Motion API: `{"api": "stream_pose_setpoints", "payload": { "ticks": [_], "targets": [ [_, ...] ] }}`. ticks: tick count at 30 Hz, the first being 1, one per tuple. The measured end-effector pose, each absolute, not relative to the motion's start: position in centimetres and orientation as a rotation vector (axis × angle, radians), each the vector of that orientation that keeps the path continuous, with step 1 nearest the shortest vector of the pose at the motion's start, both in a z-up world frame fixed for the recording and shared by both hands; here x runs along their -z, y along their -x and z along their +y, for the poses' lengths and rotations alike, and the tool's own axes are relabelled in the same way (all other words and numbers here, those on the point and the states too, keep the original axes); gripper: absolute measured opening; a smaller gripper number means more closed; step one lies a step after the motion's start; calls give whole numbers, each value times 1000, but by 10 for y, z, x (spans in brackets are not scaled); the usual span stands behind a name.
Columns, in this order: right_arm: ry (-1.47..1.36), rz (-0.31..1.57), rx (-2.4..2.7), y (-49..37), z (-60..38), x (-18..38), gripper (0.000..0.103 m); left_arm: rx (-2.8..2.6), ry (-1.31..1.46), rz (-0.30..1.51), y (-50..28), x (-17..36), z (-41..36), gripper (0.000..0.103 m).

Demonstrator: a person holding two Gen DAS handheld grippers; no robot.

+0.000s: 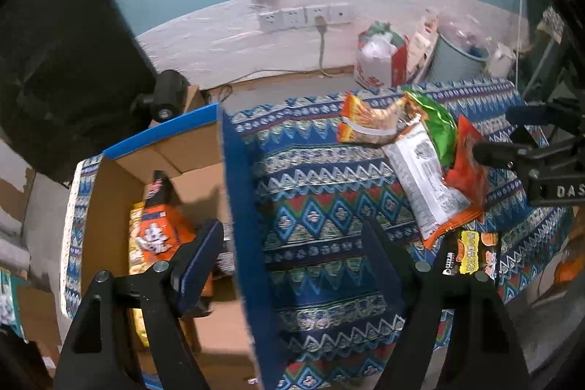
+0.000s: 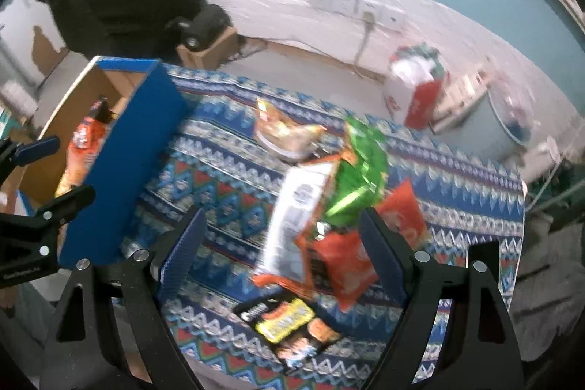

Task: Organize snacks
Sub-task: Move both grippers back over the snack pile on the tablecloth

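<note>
Now both my left gripper [image 1: 292, 240] and right gripper [image 2: 283, 233] hang released; the box's blue wall [image 1: 237, 207] rises mid-frame between snack pile [image 1: 420, 152] and carton [image 1: 120, 192].

I count six snack packets on the patterned cloth [image 2: 226, 148]: one yellow-orange [image 2: 289, 134], one green [image 2: 360, 178], one silver-backed [image 2: 292, 225], two red [image 2: 347, 262] [image 2: 404, 214], and one black-and-yellow [image 2: 289, 328]. One cardboard box [image 1: 175, 152] at left holds at least two packets, one orange [image 1: 161, 229], one yellow [image 1: 134, 243]. Both grippers show, left [image 1: 292, 247] and right [image 2: 281, 236].
</note>
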State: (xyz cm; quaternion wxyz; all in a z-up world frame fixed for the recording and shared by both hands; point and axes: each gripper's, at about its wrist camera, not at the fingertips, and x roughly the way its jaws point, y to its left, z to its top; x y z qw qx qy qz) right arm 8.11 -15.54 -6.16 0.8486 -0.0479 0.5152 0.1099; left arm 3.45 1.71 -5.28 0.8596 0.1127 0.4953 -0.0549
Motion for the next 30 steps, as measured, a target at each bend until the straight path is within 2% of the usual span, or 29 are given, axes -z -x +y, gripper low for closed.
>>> {"api": "stream_pose_setpoints", "payload": {
  "ticks": [13, 30],
  "targets": [
    [31, 1195, -91, -102, -218, 121, 84, 184, -294, 1132, -61, 94, -34, 80],
    [20, 1296, -45, -128, -240, 178, 84, 180, -233, 1230, -95, 135, -43, 80]
  ]
}}
